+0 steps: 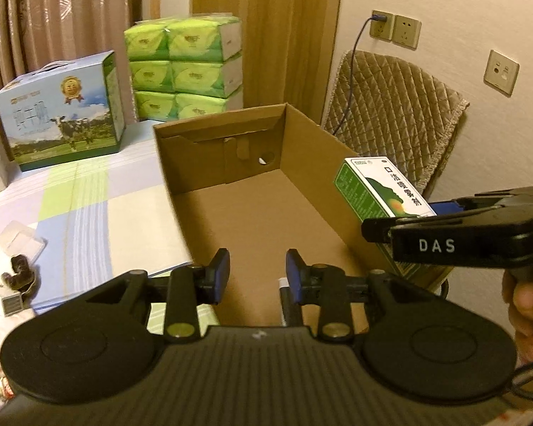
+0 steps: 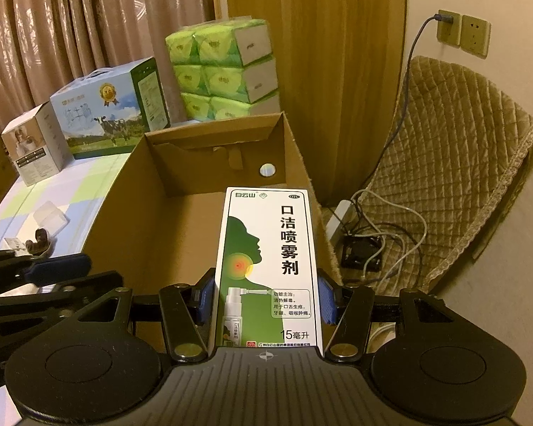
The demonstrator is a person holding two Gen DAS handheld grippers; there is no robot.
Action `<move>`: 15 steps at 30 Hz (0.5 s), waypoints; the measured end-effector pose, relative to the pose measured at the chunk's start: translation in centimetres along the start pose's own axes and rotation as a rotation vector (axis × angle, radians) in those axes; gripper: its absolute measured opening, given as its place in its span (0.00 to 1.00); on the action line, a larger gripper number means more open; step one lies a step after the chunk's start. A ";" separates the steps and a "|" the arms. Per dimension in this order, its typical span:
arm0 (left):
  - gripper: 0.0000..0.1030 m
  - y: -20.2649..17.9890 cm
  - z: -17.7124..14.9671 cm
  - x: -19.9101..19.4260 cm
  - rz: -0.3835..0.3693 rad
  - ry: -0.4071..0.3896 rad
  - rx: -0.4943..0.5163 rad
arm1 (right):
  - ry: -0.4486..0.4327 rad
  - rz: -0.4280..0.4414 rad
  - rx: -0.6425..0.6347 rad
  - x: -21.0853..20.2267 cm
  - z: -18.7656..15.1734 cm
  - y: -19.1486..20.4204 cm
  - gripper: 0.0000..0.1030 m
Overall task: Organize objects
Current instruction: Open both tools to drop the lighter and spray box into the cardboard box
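Observation:
An open brown cardboard box (image 1: 316, 163) (image 2: 149, 191) lies on the table with nothing visible inside. My right gripper (image 2: 265, 296) is shut on a white and green spray medicine box (image 2: 268, 266), held flat over the cardboard box's right wall. In the left wrist view the medicine box (image 1: 373, 191) and the right gripper (image 1: 401, 220) come in from the right. My left gripper (image 1: 257, 271) is open and empty over the cardboard box's near end; it also shows at the left edge of the right wrist view (image 2: 57, 277).
A blue milk carton (image 1: 64, 113) (image 2: 110, 106) and stacked green tissue packs (image 1: 184, 67) (image 2: 224, 71) stand at the back. A small white box (image 2: 35, 149), a clear plastic case (image 1: 21, 241) and small items lie on the striped tablecloth (image 1: 89, 206). A quilted chair (image 1: 391, 113) and floor cables (image 2: 373, 234) are right.

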State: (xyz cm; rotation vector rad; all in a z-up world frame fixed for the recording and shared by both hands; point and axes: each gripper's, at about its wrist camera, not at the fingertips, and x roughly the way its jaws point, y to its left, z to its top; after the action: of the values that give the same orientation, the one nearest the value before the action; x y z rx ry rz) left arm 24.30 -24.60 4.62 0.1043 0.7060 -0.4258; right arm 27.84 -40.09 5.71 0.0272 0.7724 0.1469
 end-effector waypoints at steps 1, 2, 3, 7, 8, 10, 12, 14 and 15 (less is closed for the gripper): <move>0.29 0.2 -0.1 -0.3 0.004 -0.002 -0.004 | 0.000 0.001 -0.002 0.1 0.1 0.2 0.51; 0.29 0.5 -0.2 -0.5 0.008 -0.004 -0.007 | -0.001 0.004 -0.004 0.2 0.1 0.3 0.51; 0.29 0.7 -0.2 -0.8 0.011 -0.006 -0.011 | -0.003 0.006 -0.006 0.2 0.1 0.5 0.51; 0.32 1.7 -0.5 -1.7 0.026 -0.012 -0.031 | -0.032 0.035 -0.024 0.5 0.3 1.3 0.59; 0.32 2.0 -0.6 -2.0 0.031 -0.014 -0.036 | -0.039 0.029 -0.024 0.5 0.3 1.5 0.63; 0.37 2.6 -0.7 -2.6 0.040 -0.018 -0.044 | -0.054 0.039 -0.020 0.2 0.4 1.7 0.70; 0.39 3.2 -1.0 -3.4 0.049 -0.022 -0.054 | -0.061 0.036 -0.028 -0.2 0.3 2.0 0.71; 0.43 3.7 -1.3 -4.2 0.058 -0.024 -0.064 | -0.066 0.040 -0.034 -0.7 0.3 2.4 0.71; 0.47 4.0 -1.5 -4.7 0.064 -0.024 -0.069 | -0.069 0.041 -0.036 -1.0 0.2 2.6 0.72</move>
State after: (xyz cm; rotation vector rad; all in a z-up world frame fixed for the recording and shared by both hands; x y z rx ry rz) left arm 21.83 -18.97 6.36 0.0561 0.6908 -0.3405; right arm 26.95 -37.70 6.78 0.0144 0.7002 0.1979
